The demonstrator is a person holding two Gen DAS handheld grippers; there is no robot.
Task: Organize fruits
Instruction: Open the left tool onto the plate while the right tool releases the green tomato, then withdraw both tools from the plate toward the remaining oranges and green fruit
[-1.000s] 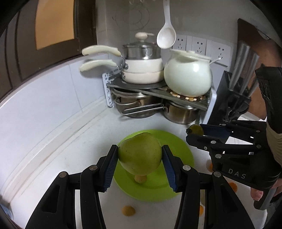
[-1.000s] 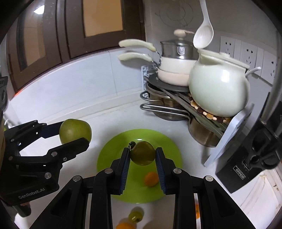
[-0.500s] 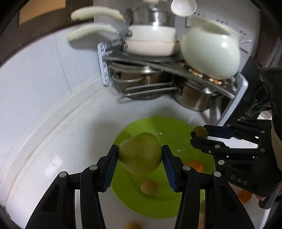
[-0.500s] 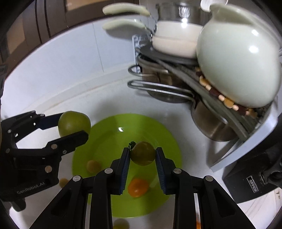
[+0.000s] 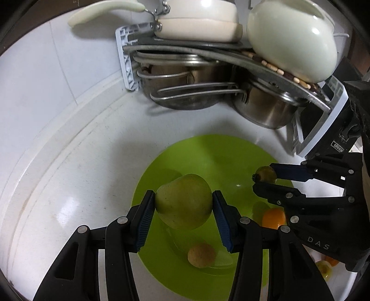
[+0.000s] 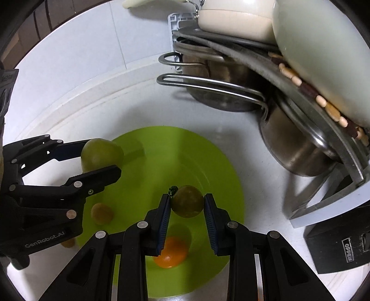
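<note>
My left gripper is shut on a green pear and holds it just above the left side of a lime-green plate. My right gripper is shut on a small dark-green fruit above the plate's middle. On the plate lie an orange fruit and a small tan fruit. Each gripper shows in the other's view: the right one, the left one with the pear.
A rack of steel pots, a cream pan and a white ceramic pot stand behind the plate. A black knife block stands at the right. More small fruits lie on the white counter beside the plate.
Both grippers have moved forward and down toward the plate, each still holding its fruit. The plate and pot rack now look larger and closer.
</note>
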